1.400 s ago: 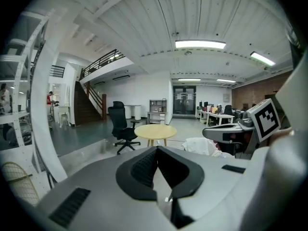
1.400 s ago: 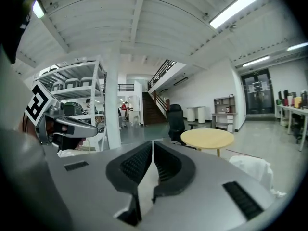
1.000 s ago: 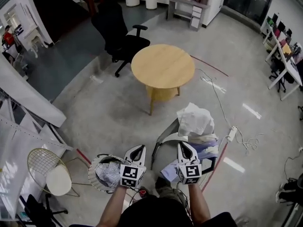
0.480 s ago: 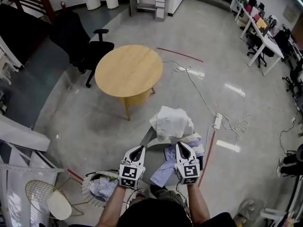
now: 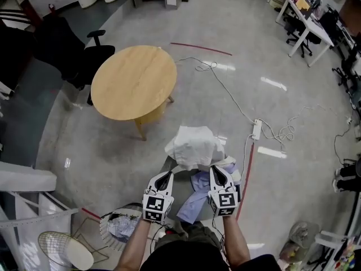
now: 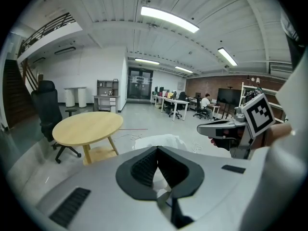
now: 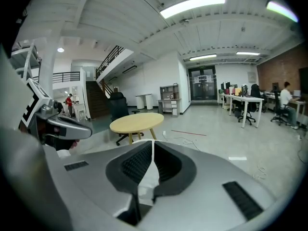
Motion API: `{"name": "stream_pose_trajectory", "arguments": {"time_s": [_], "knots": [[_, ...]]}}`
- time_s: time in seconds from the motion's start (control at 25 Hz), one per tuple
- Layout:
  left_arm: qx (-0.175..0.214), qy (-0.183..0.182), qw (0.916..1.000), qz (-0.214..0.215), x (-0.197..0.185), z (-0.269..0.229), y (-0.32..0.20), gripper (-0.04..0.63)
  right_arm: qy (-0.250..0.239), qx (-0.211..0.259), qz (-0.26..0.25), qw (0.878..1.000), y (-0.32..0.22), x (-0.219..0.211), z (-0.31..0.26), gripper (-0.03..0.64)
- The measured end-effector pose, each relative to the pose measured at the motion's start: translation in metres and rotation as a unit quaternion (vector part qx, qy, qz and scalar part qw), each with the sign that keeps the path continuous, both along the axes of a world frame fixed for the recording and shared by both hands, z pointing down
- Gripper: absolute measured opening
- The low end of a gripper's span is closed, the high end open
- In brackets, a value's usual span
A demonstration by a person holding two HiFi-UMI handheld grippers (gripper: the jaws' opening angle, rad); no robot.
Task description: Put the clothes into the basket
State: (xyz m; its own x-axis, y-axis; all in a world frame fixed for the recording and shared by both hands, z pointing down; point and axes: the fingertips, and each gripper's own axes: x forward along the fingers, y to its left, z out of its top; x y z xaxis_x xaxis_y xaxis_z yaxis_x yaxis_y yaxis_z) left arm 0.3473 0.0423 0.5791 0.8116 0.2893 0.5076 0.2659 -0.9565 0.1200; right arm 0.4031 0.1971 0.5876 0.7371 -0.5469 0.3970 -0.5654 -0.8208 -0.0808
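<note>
Big open office space with a shiny grey concrete floor and a round wooden table in the middle, so I'll place everything off that table. A black office chair sits at the table's far left. Out to the table's right, a white cable snakes over to a power strip.

The clothes are heaped just past the table's near right edge, on a grey seat-like thing I honestly can't make out. The top of the heap is crumpled white fabric, just a lump with no real direction to it. Under it a lilac-blue piece is stretched out, with its long axis running away from the table toward the person and slanting a bit left.

The basket is further out on the table's near side and has some scrunched fabric in it. The left tool and right tool both point up toward the table, right at the heap's near edge. Both are clenched tight with nothing in them.
</note>
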Motion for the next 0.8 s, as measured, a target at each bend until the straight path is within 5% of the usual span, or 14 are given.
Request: {"name": "stream_pose_trajectory", "arguments": {"time_s": [0.4, 0.8], "knots": [[-0.003, -0.035, 0.9992, 0.018, 0.047, 0.050, 0.012, 0.008, -0.029, -0.020, 0.010, 0.999, 0.014, 0.051, 0.056, 0.037], [-0.005, -0.056, 0.9981, 0.025, 0.054, 0.066, 0.020, 0.008, -0.040, -0.008, 0.015, 0.999, 0.021, 0.078, 0.074, 0.041]]}}
